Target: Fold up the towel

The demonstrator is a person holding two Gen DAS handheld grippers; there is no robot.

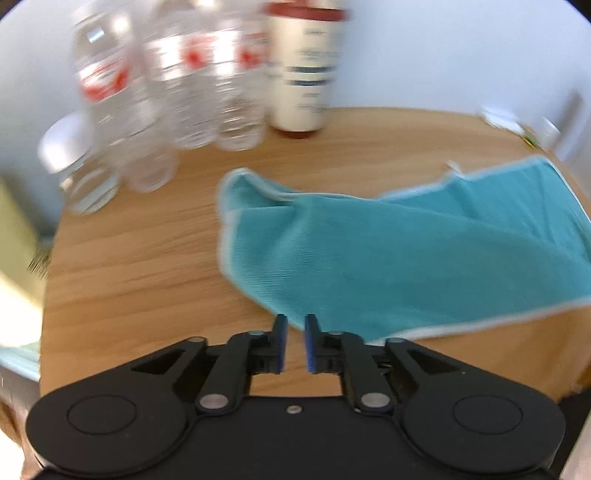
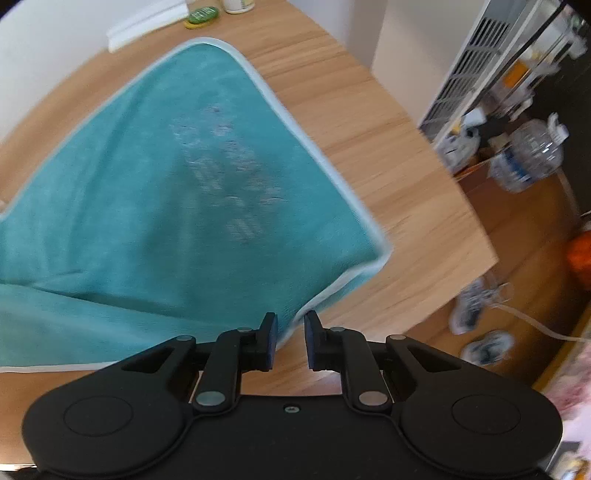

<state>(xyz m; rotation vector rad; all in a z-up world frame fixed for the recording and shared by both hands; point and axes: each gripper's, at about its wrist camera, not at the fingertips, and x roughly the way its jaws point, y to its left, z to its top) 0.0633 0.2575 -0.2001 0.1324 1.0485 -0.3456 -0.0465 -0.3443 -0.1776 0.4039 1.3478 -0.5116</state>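
Note:
A teal towel point(image 1: 399, 254) with a pale hem lies rumpled on the wooden table point(image 1: 140, 258), one part folded over another. My left gripper point(image 1: 295, 341) hovers at the towel's near left corner, open a small gap, nothing between its blue pads. In the right wrist view the same towel point(image 2: 166, 192) spreads out to the left and ahead. My right gripper point(image 2: 290, 339) is open just above the towel's near edge, close to its right corner, holding nothing.
Several clear water bottles point(image 1: 166, 85) and a white canister point(image 1: 303, 66) stand at the table's back left. A green lid point(image 2: 201, 15) and a white strip point(image 2: 144, 27) lie at the far edge. The table edge point(image 2: 476, 236) drops to a floor with shoes point(image 2: 476, 325).

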